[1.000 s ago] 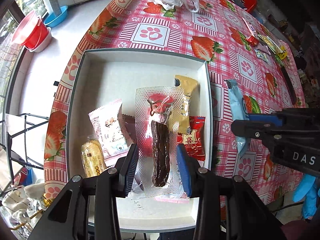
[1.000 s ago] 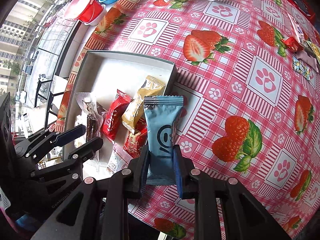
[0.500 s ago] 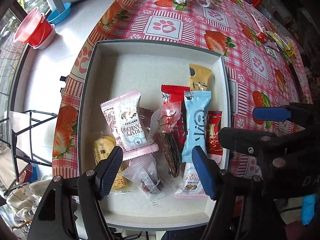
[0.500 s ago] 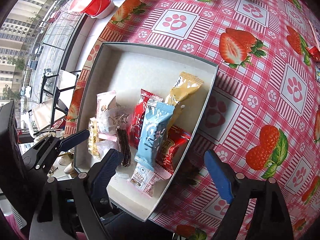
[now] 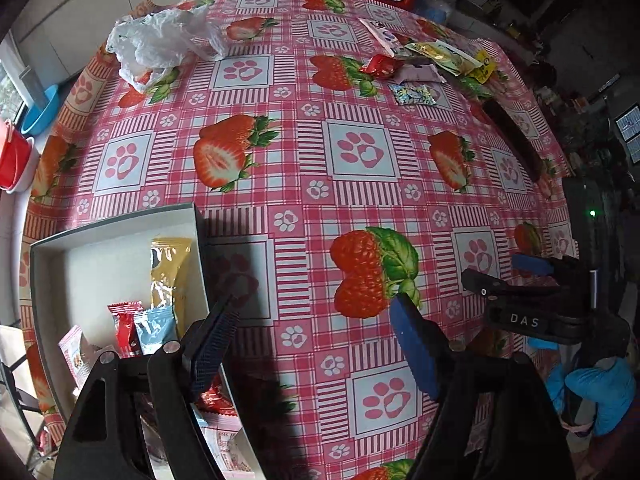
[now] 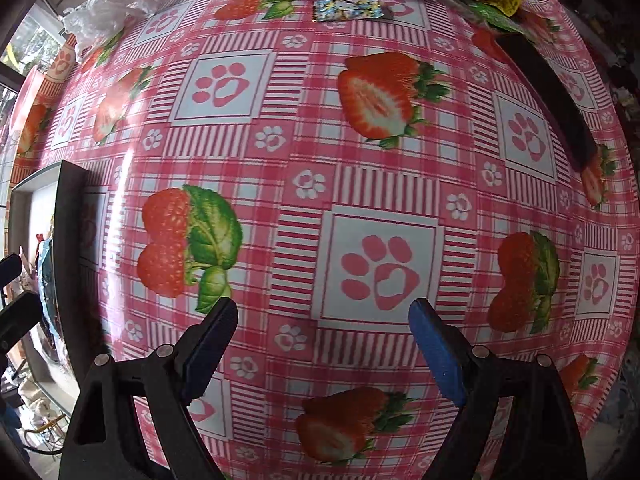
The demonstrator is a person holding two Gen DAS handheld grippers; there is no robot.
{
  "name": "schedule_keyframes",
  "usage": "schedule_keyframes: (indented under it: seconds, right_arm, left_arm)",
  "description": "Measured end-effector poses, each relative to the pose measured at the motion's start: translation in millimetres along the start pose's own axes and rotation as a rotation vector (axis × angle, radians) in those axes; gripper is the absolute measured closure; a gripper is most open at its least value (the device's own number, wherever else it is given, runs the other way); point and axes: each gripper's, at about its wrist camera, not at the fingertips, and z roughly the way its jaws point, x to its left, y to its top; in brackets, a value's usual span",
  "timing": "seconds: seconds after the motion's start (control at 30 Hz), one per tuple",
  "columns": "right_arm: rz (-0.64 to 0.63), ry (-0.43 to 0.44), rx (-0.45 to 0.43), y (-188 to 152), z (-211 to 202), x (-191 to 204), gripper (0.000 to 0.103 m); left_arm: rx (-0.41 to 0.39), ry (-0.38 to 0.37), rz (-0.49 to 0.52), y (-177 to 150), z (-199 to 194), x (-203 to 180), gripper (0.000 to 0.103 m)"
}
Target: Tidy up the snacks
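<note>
A grey box (image 5: 120, 220) with a white inside sits at the table's near left and holds several snack packets, among them a gold one (image 5: 170, 272), a red one (image 5: 124, 328) and a light blue one (image 5: 154, 330). My left gripper (image 5: 316, 340) is open and empty over the tablecloth just right of the box. My right gripper (image 6: 322, 344) is open and empty above the tablecloth; it shows in the left wrist view (image 5: 516, 280) too. More loose snacks lie at the far right: a red packet (image 5: 380, 66), a pink one (image 5: 420, 74) and yellow ones (image 5: 448, 54).
A crumpled white plastic bag (image 5: 160, 44) lies at the far left. A dark long strip (image 5: 512, 140) lies near the right edge. Red and blue basins (image 5: 24, 132) stand on the floor to the left. The box edge (image 6: 68, 240) is at the left of the right wrist view.
Both grippers let go of their packets into the box, opened wide, then swung right, away from the box and towards the far loose snacks.
</note>
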Motion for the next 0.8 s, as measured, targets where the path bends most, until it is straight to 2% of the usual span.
schedule_keyframes:
  seconds: [0.1,0.2,0.27,0.33,0.37,0.4,0.43,0.47,0.57,0.6,0.8]
  right_arm:
    - [0.055,0.005,-0.091,-3,7,-40,0.015]
    - [0.079,0.017,-0.135,0,20,-67,0.014]
    - [0.086,0.026,-0.188,1,25,-78,0.0]
    - [0.061,-0.01,-0.243,3,27,-82,0.0]
    - [0.031,-0.02,-0.272,4,26,-81,0.0]
    - [0.013,-0.017,-0.307,4,26,-79,0.0]
    - [0.0,-0.015,-0.343,2,25,-77,0.0]
    - [-0.009,-0.012,-0.382,1,26,-72,0.0]
    - [-0.049,-0.002,-0.517,-14,30,-63,0.0]
    - [-0.05,0.002,-0.526,-16,30,-64,0.0]
    - [-0.042,0.0,-0.527,-18,32,-64,0.0]
  left_arm:
    - [-0.066,0.076,0.032,10,30,-25,0.022]
    - [-0.11,0.138,0.04,14,62,-33,0.022]
    - [-0.11,0.204,0.044,15,79,-34,0.022]
    - [-0.172,0.203,-0.008,14,82,-28,0.017]
    - [-0.185,0.216,-0.026,13,85,-26,0.013]
    - [-0.207,0.235,-0.05,11,86,-24,0.003]
    - [-0.221,0.246,-0.081,9,89,-20,0.0]
    - [-0.243,0.22,-0.116,6,90,-15,0.0]
    - [-0.335,0.24,-0.111,-2,90,-18,0.0]
    - [-0.36,0.241,-0.109,-5,90,-19,0.0]
    - [-0.358,0.23,-0.116,-3,90,-17,0.0]
